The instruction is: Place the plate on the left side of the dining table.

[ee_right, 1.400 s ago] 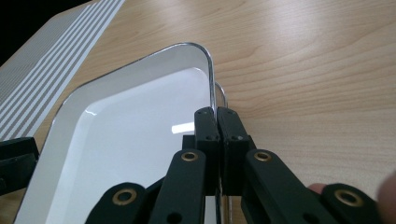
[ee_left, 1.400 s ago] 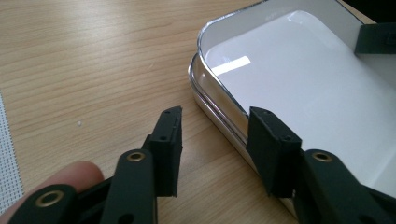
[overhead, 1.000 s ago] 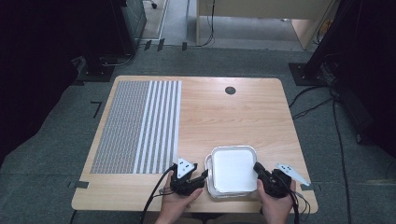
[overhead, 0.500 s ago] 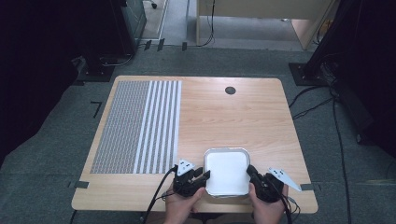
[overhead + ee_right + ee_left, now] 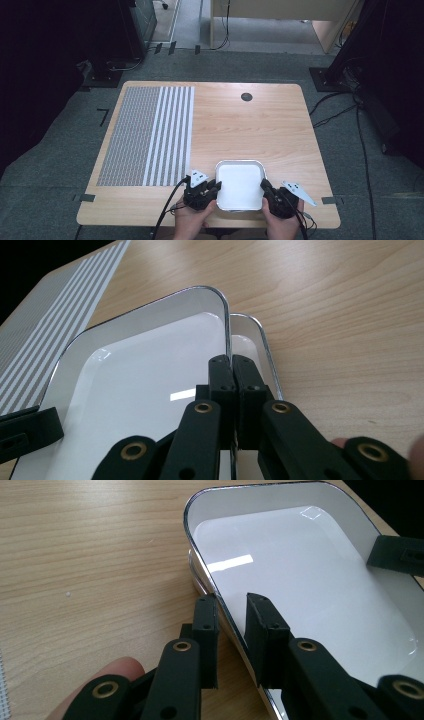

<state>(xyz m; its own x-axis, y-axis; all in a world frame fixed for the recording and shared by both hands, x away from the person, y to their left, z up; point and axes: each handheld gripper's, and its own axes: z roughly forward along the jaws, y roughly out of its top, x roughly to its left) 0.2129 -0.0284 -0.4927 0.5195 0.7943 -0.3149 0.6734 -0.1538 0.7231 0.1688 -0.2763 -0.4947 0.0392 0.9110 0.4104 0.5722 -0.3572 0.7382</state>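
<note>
A white tray [image 5: 240, 184] with a metal rim lies near the table's front edge, between my two grippers. In the right gripper view the tray [image 5: 140, 375] rests on a second tray [image 5: 248, 340], whose rim peeks out beside it. My right gripper [image 5: 231, 362] is shut on the upper tray's right rim, and in the high view that gripper [image 5: 263, 185] sits at the tray's right side. My left gripper [image 5: 232, 605] straddles the left rim of the tray [image 5: 300, 570] with a gap between its jaws, so it is open. From above, the left gripper [image 5: 215, 187] is at the tray's left side.
A grey and white striped mat [image 5: 150, 135] covers the left part of the wooden table [image 5: 250, 130]. A small black round hole [image 5: 246, 96] sits near the far edge. Cables trail from both grippers over the front edge.
My right gripper has moved left onto the tray's right rim and shut on it. The tray has shifted slightly left and nearer. The left gripper has hardly moved.
</note>
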